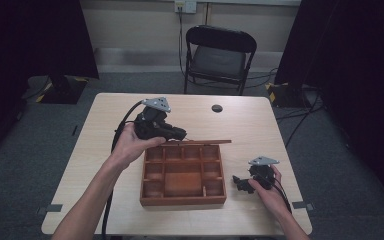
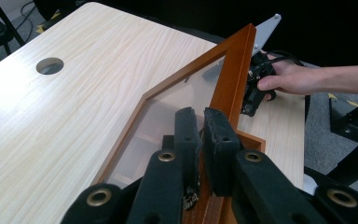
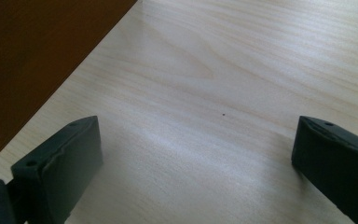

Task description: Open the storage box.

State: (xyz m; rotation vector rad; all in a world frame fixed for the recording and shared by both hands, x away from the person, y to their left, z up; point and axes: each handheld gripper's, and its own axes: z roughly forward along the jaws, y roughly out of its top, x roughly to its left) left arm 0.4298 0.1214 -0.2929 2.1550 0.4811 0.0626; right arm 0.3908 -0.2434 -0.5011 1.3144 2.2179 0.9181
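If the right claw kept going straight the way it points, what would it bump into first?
Probably the bare table: the right claw hangs open, tilted down at it. The wooden box sits off to one side.

A: Box (image 1: 182, 199): reddish-brown wood, smooth, slight sheen. Lid (image 2: 235, 79): same wood frame around a clear glossy pane.
B: Table (image 1: 105, 165): pale wood-grain, smooth, matt. Left gripper (image 2: 202, 135) pads: black, matt, rubbery.
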